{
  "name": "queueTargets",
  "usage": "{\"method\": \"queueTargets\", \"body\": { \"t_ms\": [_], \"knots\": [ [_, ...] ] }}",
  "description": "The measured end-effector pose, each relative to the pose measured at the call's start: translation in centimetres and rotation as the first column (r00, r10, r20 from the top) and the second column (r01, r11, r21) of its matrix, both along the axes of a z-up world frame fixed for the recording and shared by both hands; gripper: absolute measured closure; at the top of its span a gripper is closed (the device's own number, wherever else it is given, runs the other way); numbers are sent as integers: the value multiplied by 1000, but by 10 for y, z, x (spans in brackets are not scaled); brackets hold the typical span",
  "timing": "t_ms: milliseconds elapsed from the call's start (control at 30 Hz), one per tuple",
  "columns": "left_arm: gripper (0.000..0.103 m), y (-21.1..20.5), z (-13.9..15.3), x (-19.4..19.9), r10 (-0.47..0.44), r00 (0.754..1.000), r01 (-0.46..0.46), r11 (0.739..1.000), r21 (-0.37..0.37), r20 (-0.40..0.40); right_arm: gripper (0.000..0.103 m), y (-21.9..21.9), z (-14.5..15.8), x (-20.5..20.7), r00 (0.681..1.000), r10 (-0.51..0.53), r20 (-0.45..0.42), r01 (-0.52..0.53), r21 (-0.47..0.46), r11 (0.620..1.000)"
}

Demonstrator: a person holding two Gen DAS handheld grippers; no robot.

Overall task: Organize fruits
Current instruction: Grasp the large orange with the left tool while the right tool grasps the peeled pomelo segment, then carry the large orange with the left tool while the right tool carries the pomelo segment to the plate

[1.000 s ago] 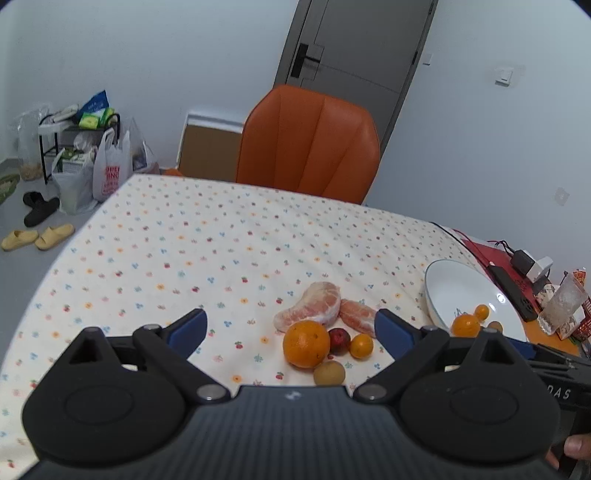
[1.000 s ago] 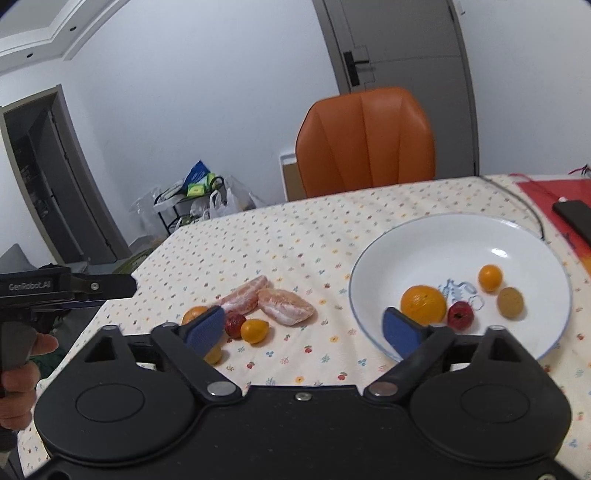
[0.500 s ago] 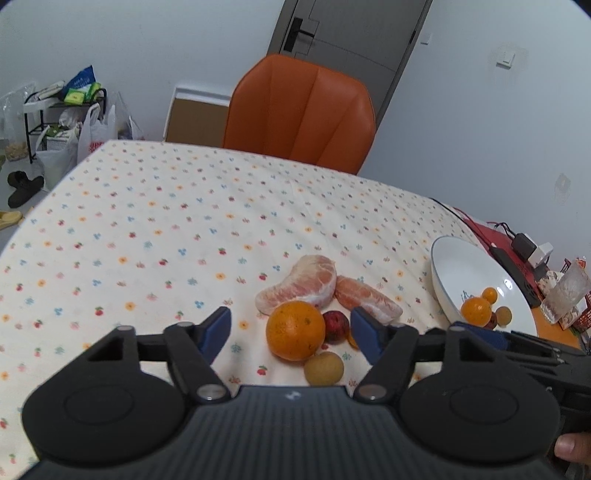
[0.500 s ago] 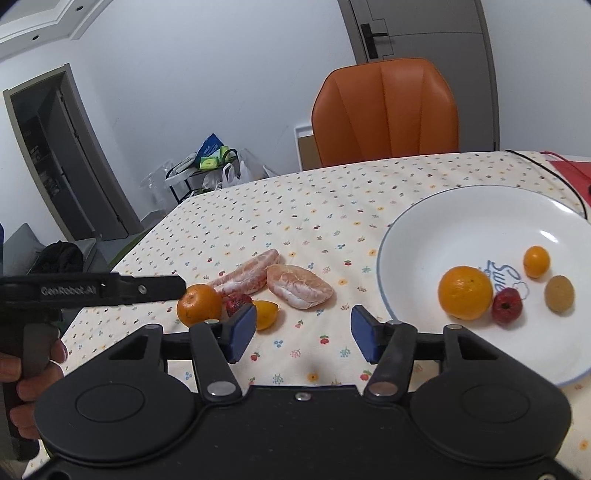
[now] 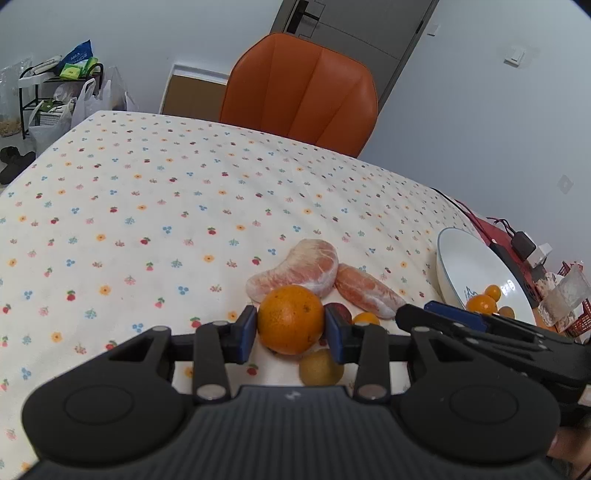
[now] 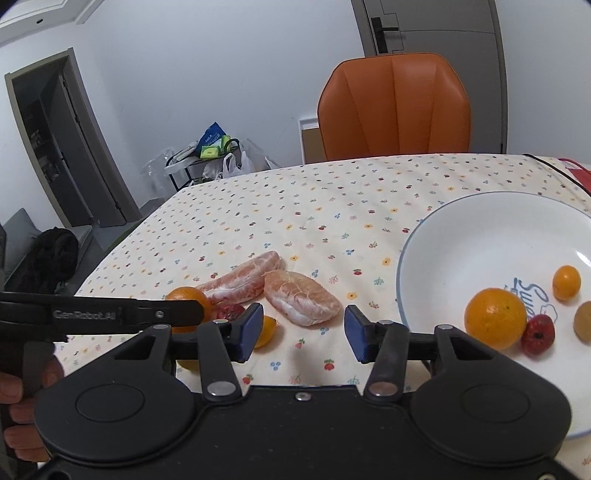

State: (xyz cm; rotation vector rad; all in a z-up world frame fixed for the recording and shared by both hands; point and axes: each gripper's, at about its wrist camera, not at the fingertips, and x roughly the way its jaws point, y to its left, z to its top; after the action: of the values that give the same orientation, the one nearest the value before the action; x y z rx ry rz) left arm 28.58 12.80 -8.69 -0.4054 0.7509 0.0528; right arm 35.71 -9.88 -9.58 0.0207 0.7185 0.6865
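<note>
On the flowered tablecloth [image 5: 155, 206], between the blue pads of the left gripper [image 5: 290, 328]: a large orange [image 5: 290, 324], both pads pressed against its sides, jaws closed on it. Right behind the orange, touching or nearly so: a curved peeled pomelo segment [image 5: 295, 271]. Beside that, to the right: a second, straighter pomelo segment [image 5: 367, 291]. Peeking out past the right pad: a dark red fruit [image 5: 341, 309] and a small yellow-orange fruit [image 5: 365, 318]. Just below the orange, close to the gripper body: a brownish round fruit [image 5: 320, 367].

Farther right, near the table edge: a white plate [image 6: 491, 236] holding a second orange [image 6: 495, 318], a small red fruit [image 6: 538, 333] touching it, a small kumquat-like fruit [image 6: 566, 282] and, at the frame edge, a brown fruit [image 6: 583, 320].

Over bare tablecloth between the fruit cluster and the plate: the right gripper [image 6: 301, 328], jaws spread apart with nothing between the pads. Just ahead of it, slightly left of centre: the straighter pomelo segment, not touched. Behind its left pad: the small yellow-orange fruit, partly hidden. Seen from this side, the left gripper's black finger crossing in front of the held orange, the person's hand [image 6: 22, 398] on its handle at lower left.

Beyond the table: an orange chair [image 5: 301, 92] and a grey door [image 5: 354, 33].
</note>
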Motion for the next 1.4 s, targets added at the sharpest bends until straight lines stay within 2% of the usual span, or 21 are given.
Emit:
{"method": "queueTargets", "body": {
  "t_ms": [233,533,900,1033,1200,1400],
  "knots": [
    [65,7,5,-3,15,1000,-16,1000,15,16,55,12,-3,10,1000,11,17,-11,-23,1000],
    [65,21,8,-6,61,998,-61,998,17,27,55,33,-3,23,999,24,41,-20,-97,995],
    [65,27,7,-10,88,996,-89,996,8,30,55,40,0,31,996,87,9,-85,-144,986],
    [65,26,11,-14,93,995,-94,996,12,37,60,40,0,23,993,119,21,-113,-189,975],
    [65,25,11,-18,94,995,-95,995,9,40,66,34,2,18,993,118,11,-114,-174,978],
    [65,26,11,-20,84,996,-84,996,-2,43,66,30,4,7,993,115,-18,-117,-168,979]
  ]
}}
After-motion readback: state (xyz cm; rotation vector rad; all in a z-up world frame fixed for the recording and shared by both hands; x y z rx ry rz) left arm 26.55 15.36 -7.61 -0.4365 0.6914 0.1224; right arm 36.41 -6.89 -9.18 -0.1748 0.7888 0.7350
